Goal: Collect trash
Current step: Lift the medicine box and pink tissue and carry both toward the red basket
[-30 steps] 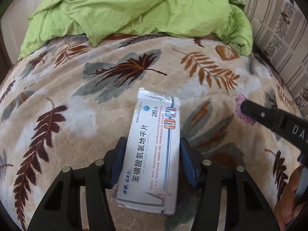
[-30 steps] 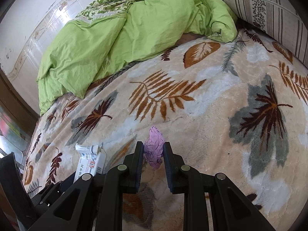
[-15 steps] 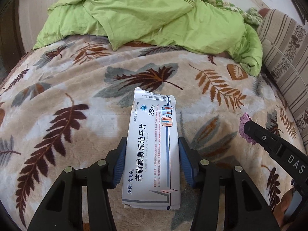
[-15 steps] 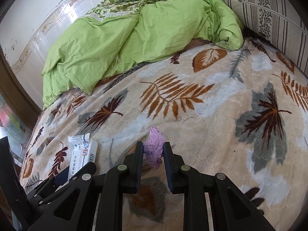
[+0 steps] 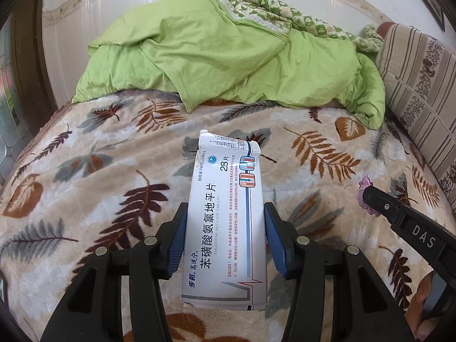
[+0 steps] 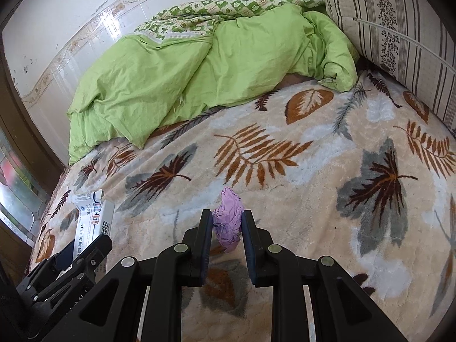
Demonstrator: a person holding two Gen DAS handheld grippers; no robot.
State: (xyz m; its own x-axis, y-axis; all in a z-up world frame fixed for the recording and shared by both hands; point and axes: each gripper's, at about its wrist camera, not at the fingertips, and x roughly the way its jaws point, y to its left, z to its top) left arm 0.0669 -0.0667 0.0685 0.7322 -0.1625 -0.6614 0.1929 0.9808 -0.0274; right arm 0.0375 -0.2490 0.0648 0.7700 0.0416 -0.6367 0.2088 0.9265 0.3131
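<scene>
A white medicine box (image 5: 228,222) with blue print sits lengthwise between the blue pads of my left gripper (image 5: 225,239), which is shut on it and holds it above the leaf-patterned blanket (image 5: 99,199). The right wrist view shows the same box (image 6: 91,222) at the lower left, in the left gripper's black fingers. My right gripper (image 6: 227,228) is shut on a crumpled purple wrapper (image 6: 228,219), lifted off the blanket. In the left wrist view the right gripper's black finger (image 5: 399,219) enters from the right, a bit of purple wrapper (image 5: 366,183) at its tip.
A rumpled green duvet (image 5: 228,65) lies across the far side of the bed against a white tiled wall. A striped pillow (image 6: 399,37) leans at the right. A dark wooden frame and glass panel (image 6: 20,188) stand past the bed's left edge.
Both grippers have risen from the blanket with their loads, and the bed looks farther below. The views have tipped up, so more of the duvet and wall shows.
</scene>
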